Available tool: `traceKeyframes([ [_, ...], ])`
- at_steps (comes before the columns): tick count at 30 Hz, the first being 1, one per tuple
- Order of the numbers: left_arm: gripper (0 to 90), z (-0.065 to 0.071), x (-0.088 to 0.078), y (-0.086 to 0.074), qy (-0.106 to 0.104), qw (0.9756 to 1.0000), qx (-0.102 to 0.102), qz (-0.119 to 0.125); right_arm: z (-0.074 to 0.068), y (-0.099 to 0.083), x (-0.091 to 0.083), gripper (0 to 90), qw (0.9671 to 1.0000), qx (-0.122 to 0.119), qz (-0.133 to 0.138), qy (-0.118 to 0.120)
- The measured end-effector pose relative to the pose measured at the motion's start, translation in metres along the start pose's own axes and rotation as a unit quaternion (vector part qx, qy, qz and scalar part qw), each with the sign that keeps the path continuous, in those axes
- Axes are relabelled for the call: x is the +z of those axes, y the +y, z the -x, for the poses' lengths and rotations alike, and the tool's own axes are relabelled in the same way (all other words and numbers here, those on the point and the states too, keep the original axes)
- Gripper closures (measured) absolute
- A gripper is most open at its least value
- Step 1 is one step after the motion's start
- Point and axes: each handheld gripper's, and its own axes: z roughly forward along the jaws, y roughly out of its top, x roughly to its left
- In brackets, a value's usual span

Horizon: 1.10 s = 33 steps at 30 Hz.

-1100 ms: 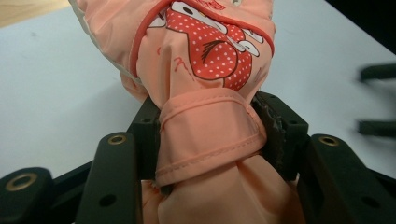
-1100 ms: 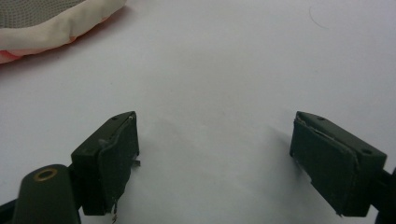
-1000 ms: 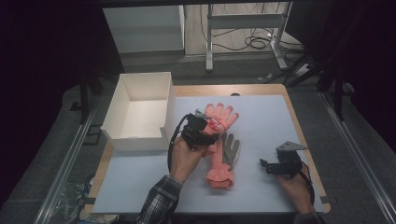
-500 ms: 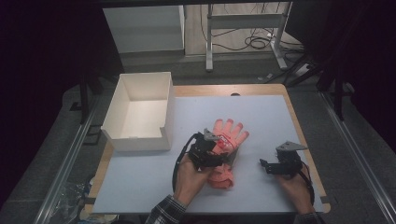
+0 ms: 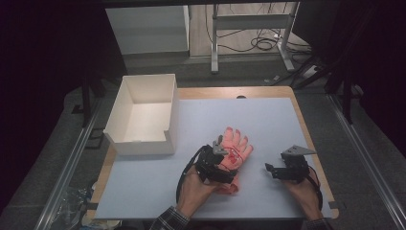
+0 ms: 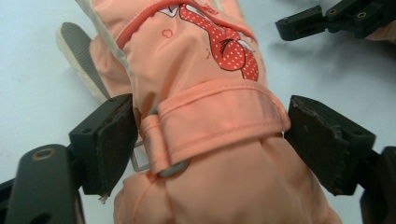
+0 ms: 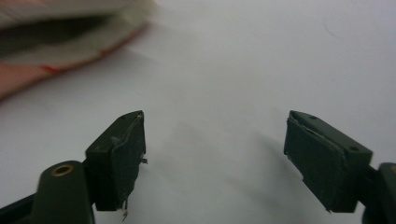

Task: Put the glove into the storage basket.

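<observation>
A peach-pink padded glove [image 5: 235, 146] with a red dotted print lies on the pale mat [image 5: 268, 120], fingers pointing away from me. In the left gripper view its strapped wrist [image 6: 205, 116] sits between the two jaws. My left gripper [image 5: 228, 162] [image 6: 210, 135] is open, and its left pad [image 6: 114, 140] touches the glove's edge. A cream and grey thumb [image 6: 79, 51] sticks out at the side. My right gripper [image 5: 269, 170] [image 7: 215, 154] rests open on the mat to the right of the glove with nothing between its jaws. The glove's edge [image 7: 46, 51] is blurred at the upper left of the right gripper view.
An open white box [image 5: 139, 147] stands at the mat's left, beyond my left hand. The wooden table edge [image 5: 306, 129] runs along the right. Table legs and cables [image 5: 258, 43] lie on the floor behind.
The left gripper and the glove have come toward me and to the right, and the glove now lies turned with its fingers up-right. The right gripper has stayed put.
</observation>
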Motion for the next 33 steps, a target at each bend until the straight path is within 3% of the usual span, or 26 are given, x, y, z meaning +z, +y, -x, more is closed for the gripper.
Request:
traceKeyframes([
  [4,15.9,0.000,-0.008,-0.003,-0.018,0.9998,0.002,0.008,-0.008,0.008,-0.006,25.3,0.9996,-0.004,0.020,0.020],
  [7,15.6,-0.001,-0.016,-0.005,-0.022,0.9997,0.005,0.011,-0.015,0.016,-0.009,29.7,0.9983,0.000,0.030,0.049],
  [11,15.7,-0.005,-0.030,-0.008,-0.027,0.9994,0.003,0.023,-0.028,0.021,-0.002,33.4,0.9968,-0.011,0.018,0.077],
  [15,15.6,-0.014,-0.045,-0.010,-0.014,0.9992,-0.002,0.038,-0.039,0.023,0.008,33.9,0.9960,-0.020,0.006,0.087],
  [18,14.6,-0.033,-0.053,-0.011,0.010,0.9987,-0.013,0.048,-0.044,0.027,0.015,34.0,0.9958,-0.023,0.000,0.088],
  [22,13.6,-0.048,-0.052,-0.012,0.030,0.9982,-0.022,0.047,-0.045,0.029,0.019,34.0,0.9959,-0.023,-0.005,0.088],
  [25,13.4,-0.062,-0.041,-0.015,0.049,0.9979,-0.029,0.033,-0.046,0.030,0.022,34.0,0.9959,-0.024,-0.007,0.087],
  [28,12.4,-0.071,-0.023,-0.019,0.033,0.9985,-0.041,0.014,-0.046,0.031,0.023,34.0,0.9961,-0.022,-0.005,0.086],
  [33,12.7,-0.065,-0.021,-0.023,0.008,0.9988,-0.038,0.030,-0.046,0.033,0.022,33.9,0.9965,-0.016,0.000,0.082],
])
